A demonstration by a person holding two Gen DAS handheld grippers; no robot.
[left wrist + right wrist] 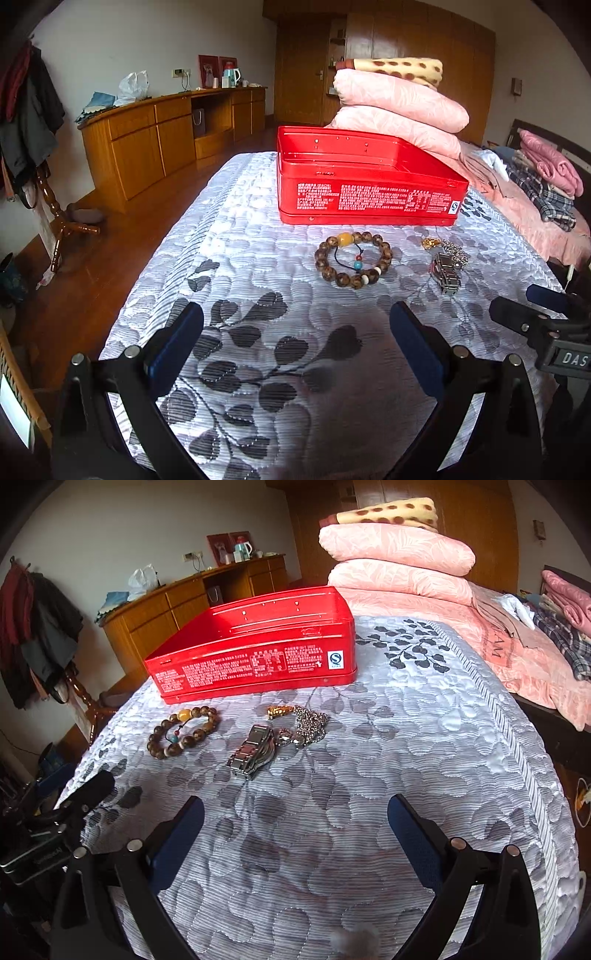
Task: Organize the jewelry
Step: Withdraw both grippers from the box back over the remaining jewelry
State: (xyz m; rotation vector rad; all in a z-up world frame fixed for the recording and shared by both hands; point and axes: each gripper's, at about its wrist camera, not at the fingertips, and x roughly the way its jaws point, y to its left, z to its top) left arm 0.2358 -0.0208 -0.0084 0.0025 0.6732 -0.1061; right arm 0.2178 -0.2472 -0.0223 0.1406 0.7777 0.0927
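- Left wrist view: bed under a grey leaf-print quilt, carrying everything; red tin lidless at the far side, long side facing the cameras.
- Inside of the tin hidden behind its near wall in both views; contents impossible to tell.
- Between tin and grippers, well ahead of both: bead bracelet lying flat as a ring, ahead of the left gripper and a little right of its centre line.
- Just right of the bracelet, apart from it: metal watch, band folded, long axis running toward the right gripper and slightly left of its centre; probably the right gripper's nearer pick.
- Behind the watch and touching it: ball chain in a heap with a small gold charm at its far-left edge; strands too tangled to separate by eye.
- Fingers of both grippers spread wide, grasping nothing, hovering over bare quilt.
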